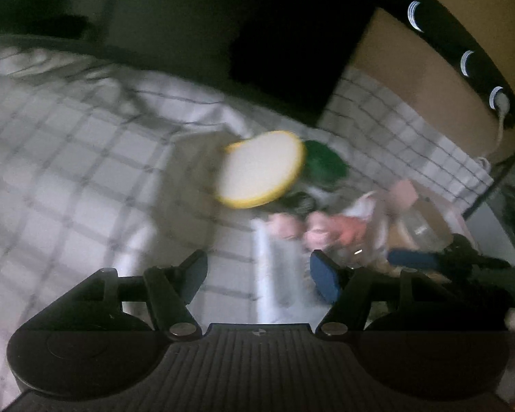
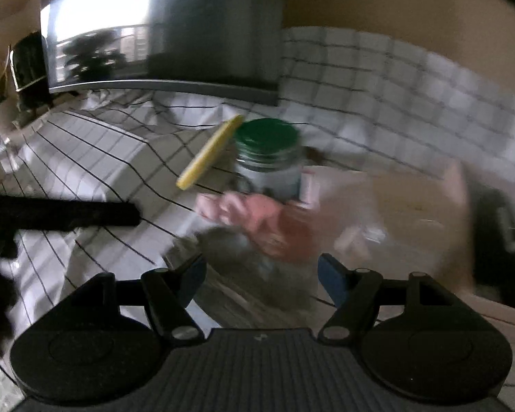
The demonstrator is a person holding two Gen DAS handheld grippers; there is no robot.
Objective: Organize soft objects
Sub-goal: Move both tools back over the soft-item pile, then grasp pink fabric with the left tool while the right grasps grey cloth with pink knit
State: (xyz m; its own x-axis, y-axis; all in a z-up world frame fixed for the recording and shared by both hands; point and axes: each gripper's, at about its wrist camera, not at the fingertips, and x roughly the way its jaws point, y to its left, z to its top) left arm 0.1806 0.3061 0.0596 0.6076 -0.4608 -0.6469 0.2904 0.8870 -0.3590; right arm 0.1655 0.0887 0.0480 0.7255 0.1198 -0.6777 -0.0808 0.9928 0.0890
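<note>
A checked cloth [image 1: 68,171] covers the table. On it a yellow-rimmed white round pad [image 1: 262,168] leans against a green-lidded jar [image 1: 324,163], which shows more clearly in the right wrist view [image 2: 267,158] with the pad [image 2: 209,152] edge-on. A pink soft bundle [image 1: 346,230] lies in front of them. My left gripper [image 1: 257,264] hangs open over bare cloth, nothing between its fingers. A blurred clear jar [image 2: 257,274] fills the gap in my right gripper [image 2: 261,267], and grey and pink [image 2: 257,213] show through it.
A brown cardboard box [image 2: 395,202] sits to the right of the jars. A dark screen [image 1: 281,34] and a window [image 2: 96,34] stand at the back of the table. The left gripper's black finger [image 2: 86,214] reaches in from the left edge.
</note>
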